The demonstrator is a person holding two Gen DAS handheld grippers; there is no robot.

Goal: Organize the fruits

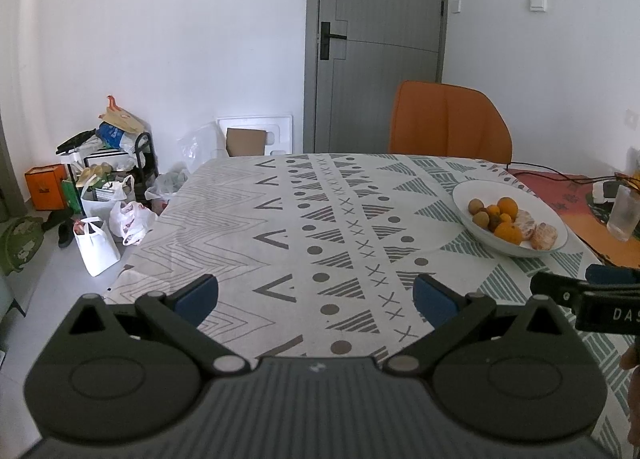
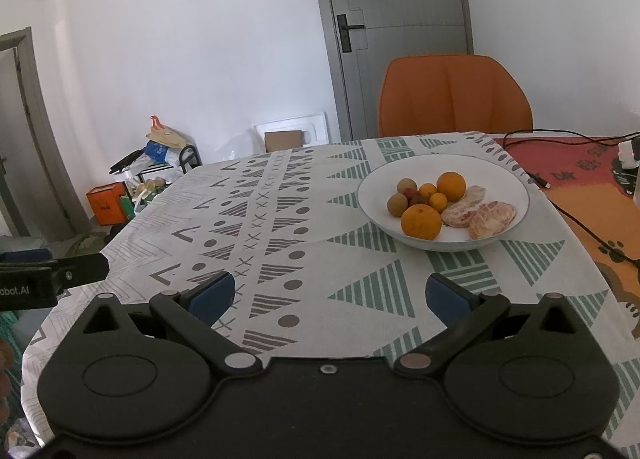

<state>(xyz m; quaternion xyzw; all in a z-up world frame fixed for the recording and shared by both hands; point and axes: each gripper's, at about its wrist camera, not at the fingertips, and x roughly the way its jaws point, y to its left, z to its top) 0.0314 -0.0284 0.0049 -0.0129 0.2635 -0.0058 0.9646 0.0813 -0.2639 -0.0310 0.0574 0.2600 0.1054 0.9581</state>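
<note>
A white bowl [image 2: 500, 175] stands on the patterned tablecloth [image 2: 320, 243], also in the left wrist view [image 1: 472, 191] at the right. It holds oranges [image 2: 421, 222], small kumquats [image 2: 438, 201], brown round fruits [image 2: 397, 205] and peeled citrus pieces [image 2: 492, 221]. My right gripper [image 2: 330, 299] is open and empty, low over the cloth in front of the bowl. My left gripper [image 1: 316, 299] is open and empty, over the cloth to the left of the bowl. Each gripper shows at the other view's edge.
An orange chair [image 2: 454, 95] stands behind the table by a grey door [image 2: 400, 19]. Black cables [image 2: 576, 219] and a glass [image 1: 622, 213] lie on the orange mat at the right. Bags and boxes [image 1: 100, 199] clutter the floor at the left.
</note>
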